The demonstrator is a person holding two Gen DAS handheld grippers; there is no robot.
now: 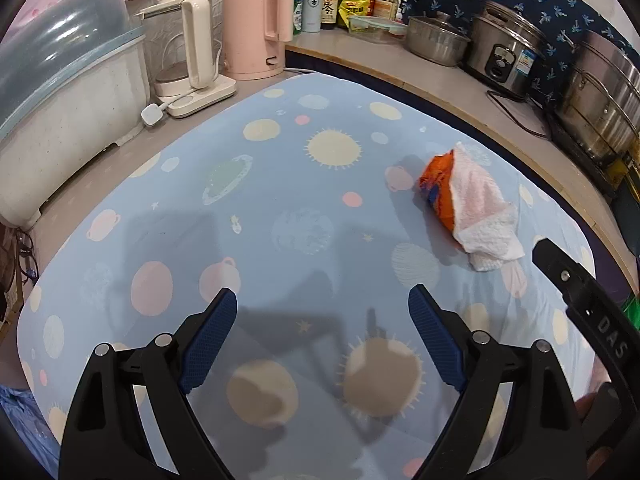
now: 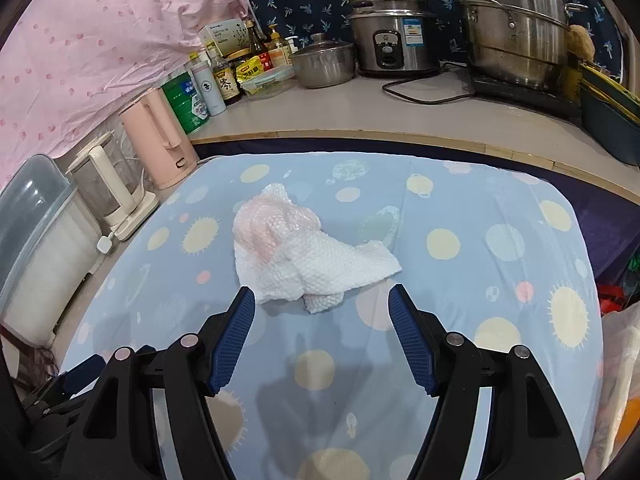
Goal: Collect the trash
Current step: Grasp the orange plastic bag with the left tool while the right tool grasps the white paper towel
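A crumpled white paper towel [image 2: 304, 256] lies on the blue planet-print tablecloth [image 2: 480, 280], just beyond my right gripper [image 2: 322, 298], whose blue pads stand open and empty. In the left wrist view the same paper towel [image 1: 484, 212] drapes over an orange crumpled wrapper [image 1: 438, 186], to the right of and beyond my left gripper [image 1: 323, 300], which is open with nothing between its fingers. The wrapper is hidden under the towel in the right wrist view. Part of the right gripper's black body [image 1: 588, 312] shows at the right edge of the left wrist view.
Along the counter [image 2: 400, 120] behind the table stand a pink kettle [image 1: 260, 20], a white blender [image 1: 192, 56], bottles [image 1: 324, 0], a steel pot [image 2: 324, 64], a rice cooker [image 2: 394, 34] and a big steamer [image 2: 516, 28]. A plastic-lidded bin [image 1: 60, 100] sits left. A bag [image 2: 620, 380] is at right.
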